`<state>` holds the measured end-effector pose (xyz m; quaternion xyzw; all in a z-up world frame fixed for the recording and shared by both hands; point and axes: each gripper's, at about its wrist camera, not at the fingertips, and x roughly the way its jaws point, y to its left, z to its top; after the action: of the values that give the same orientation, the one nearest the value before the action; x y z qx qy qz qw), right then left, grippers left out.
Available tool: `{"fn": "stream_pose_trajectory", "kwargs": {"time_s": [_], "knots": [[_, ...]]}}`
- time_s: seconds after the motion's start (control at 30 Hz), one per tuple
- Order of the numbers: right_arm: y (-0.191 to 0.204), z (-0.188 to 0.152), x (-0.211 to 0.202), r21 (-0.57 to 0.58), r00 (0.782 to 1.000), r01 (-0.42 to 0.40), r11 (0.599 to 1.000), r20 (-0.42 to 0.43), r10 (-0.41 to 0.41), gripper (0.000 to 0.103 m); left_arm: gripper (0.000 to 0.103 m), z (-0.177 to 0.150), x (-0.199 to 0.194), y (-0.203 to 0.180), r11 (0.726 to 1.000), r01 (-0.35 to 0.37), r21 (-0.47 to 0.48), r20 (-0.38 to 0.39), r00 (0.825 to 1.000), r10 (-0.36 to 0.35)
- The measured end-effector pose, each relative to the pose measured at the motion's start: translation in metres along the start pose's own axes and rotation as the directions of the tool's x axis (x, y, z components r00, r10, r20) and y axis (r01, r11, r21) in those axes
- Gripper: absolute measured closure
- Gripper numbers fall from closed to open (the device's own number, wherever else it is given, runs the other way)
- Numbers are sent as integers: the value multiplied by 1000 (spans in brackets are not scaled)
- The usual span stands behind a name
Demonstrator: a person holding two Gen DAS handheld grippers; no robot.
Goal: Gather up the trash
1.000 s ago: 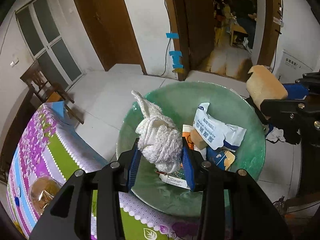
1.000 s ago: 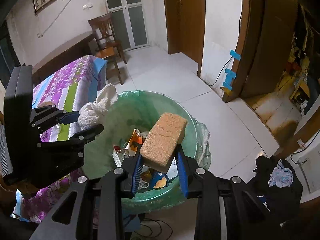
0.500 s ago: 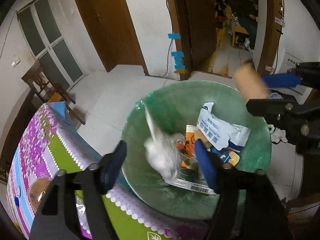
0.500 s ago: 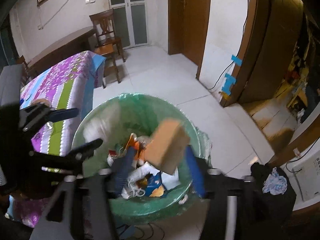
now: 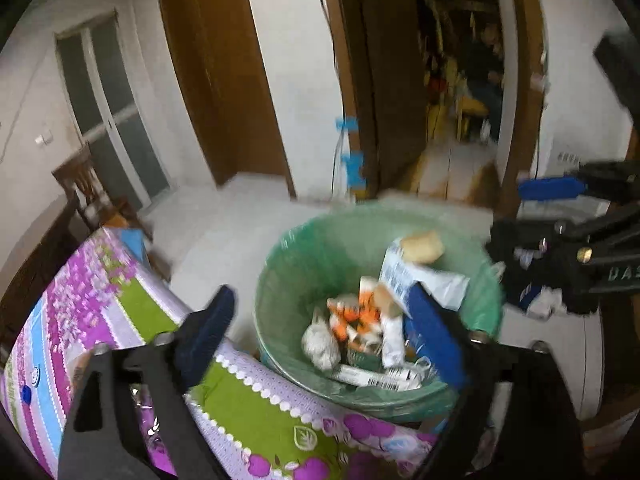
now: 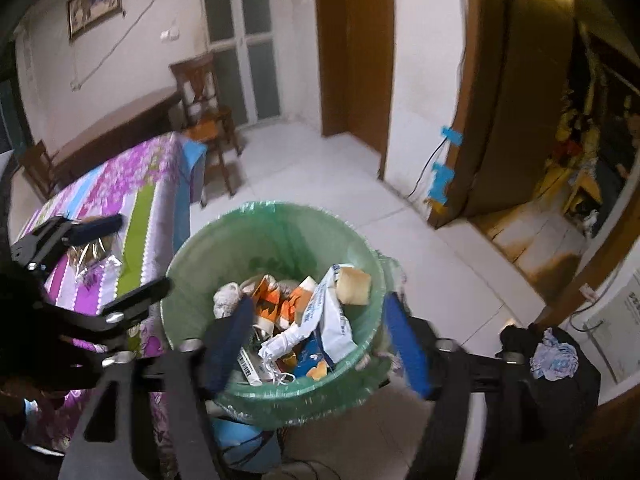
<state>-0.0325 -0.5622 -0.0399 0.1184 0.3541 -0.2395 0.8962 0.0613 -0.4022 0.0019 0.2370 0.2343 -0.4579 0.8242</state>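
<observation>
Both tongs hang over the green-lined trash bin (image 5: 280, 272), and neither holds anything. The left tongs (image 5: 320, 340) have their blue pads spread wide and still opening, with only the bin's contents seen beyond the gap. The right tongs (image 6: 316, 344) are likewise opening, nothing pressed between the pads.

The white crumpled cloth (image 5: 320, 342) lies in the bin, on the side nearest the worktop's edge, among orange wrappers (image 6: 276, 300) and a barcoded packet (image 5: 372, 378). The tan sponge-like block (image 6: 353, 286) sits on top of a white pouch (image 6: 328, 320) at the far side of the pile. So these two pieces look delivered: they are inside the liner, not on its rim.

What is left is on the worktop (image 5: 248, 416), covered by a purple and green flowered cloth, whose corner stands just beside the bin. A shiny foil wrapper (image 6: 94, 258) lies near the worktop's bin-side edge, under the left tongs as the right wrist view shows them, and it looks like the next candidate. Whether more litter lies further along the worktop cannot be told; that part is blurred or hidden by the tongs. I judge the task partway through, with at least one more trip to the worktop needed.
</observation>
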Motion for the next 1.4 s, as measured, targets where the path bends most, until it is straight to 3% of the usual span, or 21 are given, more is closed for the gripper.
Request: {"fn": "stream_pose_trajectory", "kwargs": {"time_s": [0.07,0.13,0.27,0.43,0.57,0.63,0.7,0.77,0.97,1.4], "knots": [[1,-11,-22,27,997,37,999,62,-38,4,5,-5,-27,0,1000,-24,-12,104,994,26],[2,-26,-47,73,989,64,995,128,-73,4,5,-11,-50,0,999,-28,-25,174,984,32],[6,-51,-82,174,961,143,974,210,-179,4,5,-19,-68,2,998,41,-53,169,985,-31],[24,-80,-116,264,909,246,933,272,-317,4,5,-34,-83,2,995,-8,-100,165,986,25],[49,-103,-137,251,847,358,899,318,-426,4,5,-46,-97,3,993,-10,-119,178,983,31],[57,-115,-142,221,856,348,911,321,-405,4,5,-54,-106,5,993,-21,-113,186,982,42],[62,-127,-144,208,883,311,927,297,-363,4,5,-60,-114,6,991,-17,-129,198,979,43],[65,-138,-146,202,891,304,931,285,-353,4,5,-68,-122,10,987,2,-158,201,979,30],[75,-140,-145,184,881,313,932,311,-357,4,5,-86,-129,15,976,17,-219,182,983,24],[71,-134,-150,150,870,324,934,342,-356,4,5,-96,-131,-9,993,1,-117,171,985,19]]}}
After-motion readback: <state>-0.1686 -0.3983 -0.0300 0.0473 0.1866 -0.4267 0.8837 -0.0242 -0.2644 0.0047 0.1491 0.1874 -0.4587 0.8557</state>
